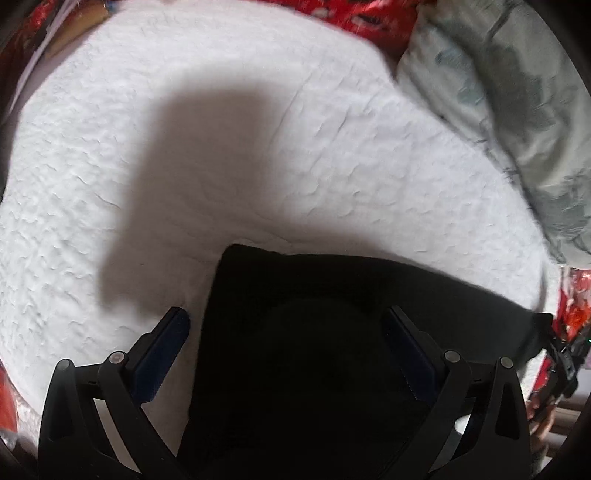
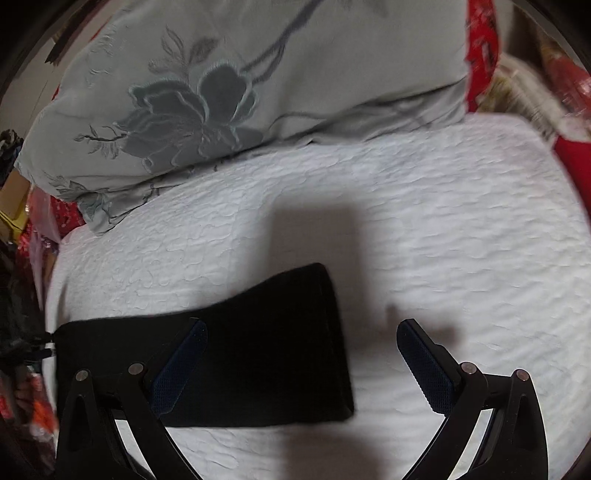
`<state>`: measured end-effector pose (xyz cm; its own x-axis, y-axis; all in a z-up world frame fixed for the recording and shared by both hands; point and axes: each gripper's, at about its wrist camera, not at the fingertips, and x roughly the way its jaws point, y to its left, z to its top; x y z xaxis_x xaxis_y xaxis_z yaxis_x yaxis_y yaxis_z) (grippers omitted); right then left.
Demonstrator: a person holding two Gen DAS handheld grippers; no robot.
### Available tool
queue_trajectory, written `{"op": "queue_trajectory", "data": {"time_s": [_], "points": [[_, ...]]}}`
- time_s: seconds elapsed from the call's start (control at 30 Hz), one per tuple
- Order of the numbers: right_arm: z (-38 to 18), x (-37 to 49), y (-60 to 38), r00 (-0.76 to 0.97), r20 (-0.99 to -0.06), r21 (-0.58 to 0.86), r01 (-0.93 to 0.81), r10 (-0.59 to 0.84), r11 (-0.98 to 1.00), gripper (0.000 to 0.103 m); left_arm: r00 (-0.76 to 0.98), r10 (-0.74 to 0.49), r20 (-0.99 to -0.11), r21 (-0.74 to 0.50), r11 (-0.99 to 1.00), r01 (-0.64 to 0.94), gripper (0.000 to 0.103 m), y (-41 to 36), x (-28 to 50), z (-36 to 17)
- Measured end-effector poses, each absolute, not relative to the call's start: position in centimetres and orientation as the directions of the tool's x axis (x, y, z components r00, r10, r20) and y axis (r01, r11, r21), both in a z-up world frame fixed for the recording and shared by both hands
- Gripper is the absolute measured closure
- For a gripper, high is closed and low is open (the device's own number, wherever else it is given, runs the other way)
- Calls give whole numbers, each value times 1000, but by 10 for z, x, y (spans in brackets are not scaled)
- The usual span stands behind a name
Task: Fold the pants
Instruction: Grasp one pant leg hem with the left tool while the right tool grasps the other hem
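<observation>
The black pants [image 1: 314, 332] lie folded into a flat rectangle on the white quilted bed cover [image 1: 184, 147]. My left gripper [image 1: 284, 317] is open above the pants' left end, one finger over the cover, the other over the fabric. In the right wrist view the pants [image 2: 258, 350] lie at lower left. My right gripper [image 2: 301, 328] is open above their right edge, its left finger over the fabric and its right finger over the white cover [image 2: 443, 240]. Neither gripper holds anything.
A grey-green pillow with an embroidered flower [image 2: 229, 92] lies at the head of the bed, also at the right in the left wrist view [image 1: 517, 110]. Red patterned fabric [image 1: 369, 14] and clutter border the bed. The other gripper's tip [image 1: 561, 354] shows past the pants.
</observation>
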<state>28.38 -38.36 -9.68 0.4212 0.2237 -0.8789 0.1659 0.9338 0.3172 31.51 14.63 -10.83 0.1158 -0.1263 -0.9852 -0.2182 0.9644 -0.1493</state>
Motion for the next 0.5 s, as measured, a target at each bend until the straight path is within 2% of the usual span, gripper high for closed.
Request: {"op": "queue_trajectory", "data": {"time_s": [0.03, 0.07, 0.1, 0.13, 0.17, 0.2, 0.37, 0.5], "points": [[-100, 287, -382, 408, -883, 320, 163, 231, 933, 21, 117, -102, -988, -126, 967, -220, 2, 143, 316, -110], [-102, 288, -380, 400, -891, 299, 164, 214, 940, 27, 133, -68, -989, -96, 971, -217, 10, 139, 317, -108], [-100, 288, -377, 400, -896, 272, 152, 192, 950, 40, 157, -43, -987, -75, 976, -204, 18, 134, 316, -103], [-98, 288, -375, 399, -897, 264, 135, 192, 955, 69, 166, -39, -985, -71, 979, -192, 40, 129, 316, -98], [-97, 288, -374, 393, -897, 269, 118, 204, 956, 85, 165, -48, -985, -80, 979, -190, 66, 126, 315, -93], [-93, 285, -372, 397, -892, 277, 107, 215, 955, 90, 160, -60, -985, -91, 977, -193, 73, 125, 314, -90], [-66, 266, -367, 458, -870, 253, 96, 182, 963, 91, 265, -78, -961, -134, 970, -201, 75, 129, 287, -44], [-32, 228, -361, 550, -813, 267, 58, 193, 962, 91, 353, -87, -932, -159, 970, -182, 75, 133, 254, -8]]}}
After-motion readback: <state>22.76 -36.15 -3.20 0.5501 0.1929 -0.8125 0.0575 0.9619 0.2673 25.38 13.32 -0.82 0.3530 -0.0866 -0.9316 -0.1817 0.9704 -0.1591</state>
